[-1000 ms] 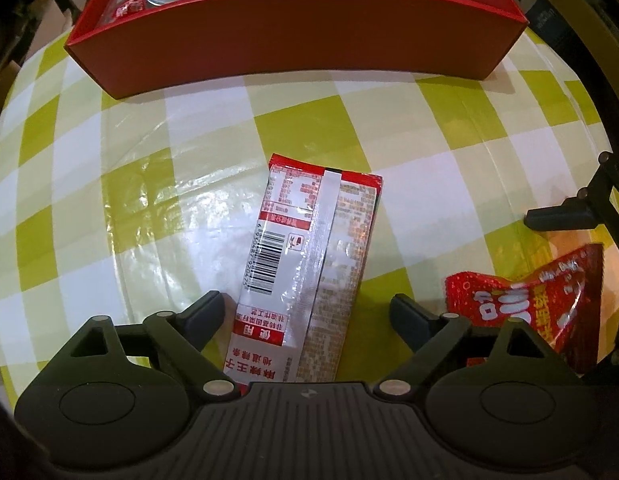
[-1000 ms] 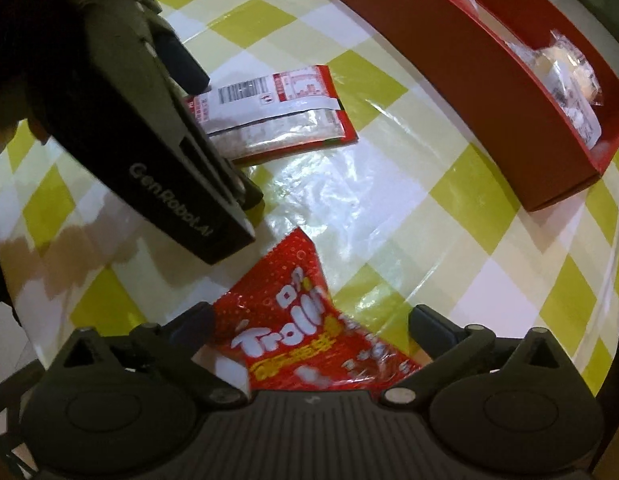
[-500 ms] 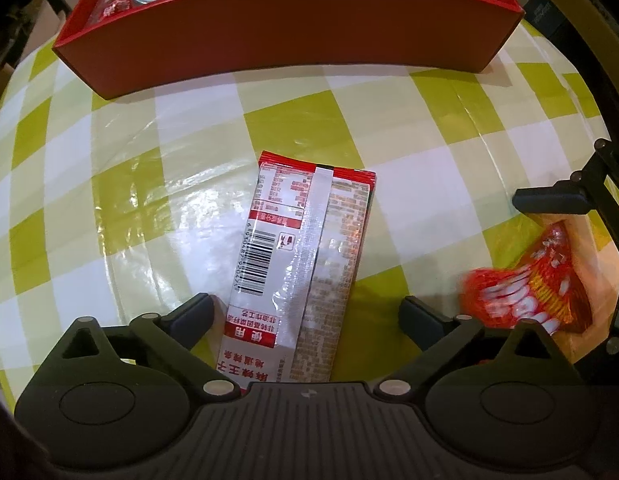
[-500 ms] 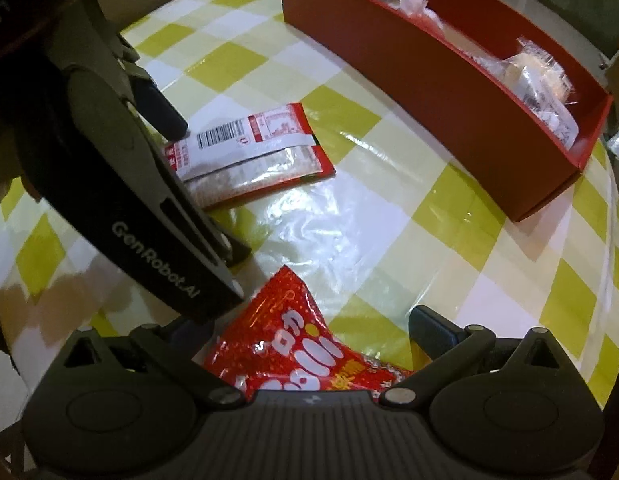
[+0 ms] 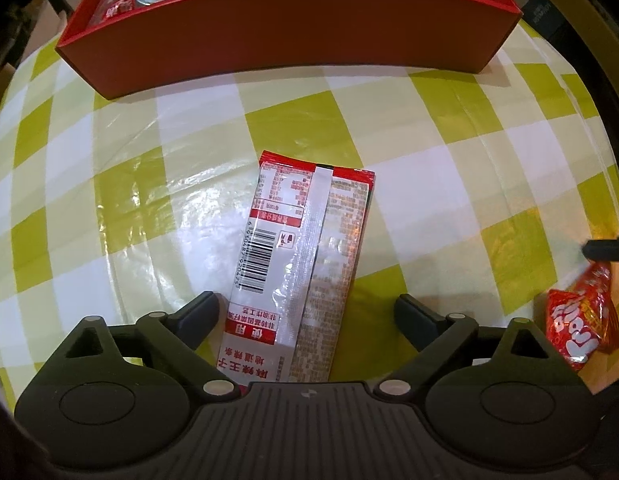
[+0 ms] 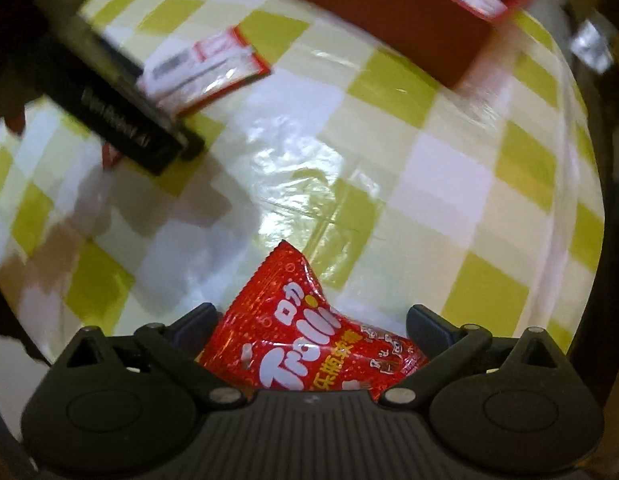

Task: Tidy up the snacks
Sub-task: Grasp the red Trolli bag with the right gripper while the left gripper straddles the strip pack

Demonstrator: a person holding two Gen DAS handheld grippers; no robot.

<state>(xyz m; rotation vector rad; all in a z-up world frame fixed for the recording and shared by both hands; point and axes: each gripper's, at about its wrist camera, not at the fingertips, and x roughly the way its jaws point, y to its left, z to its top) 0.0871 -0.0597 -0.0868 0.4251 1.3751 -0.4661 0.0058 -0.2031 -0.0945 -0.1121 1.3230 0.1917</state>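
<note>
Red box (image 5: 293, 28) partly filled; left claw (image 5: 305, 312) closing around flat packet (image 5: 305, 264), ungripped; right claw (image 6: 309, 324) gripped Trolli bag (image 6: 309, 344)

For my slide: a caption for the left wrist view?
Left gripper, jaws closing, straddles a barcode-side-up snack packet before the red box.

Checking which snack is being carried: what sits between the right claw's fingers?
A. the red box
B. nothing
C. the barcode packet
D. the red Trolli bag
D: the right wrist view shows the red Trolli bag lifted between the right claw fingers, above the table.
</note>
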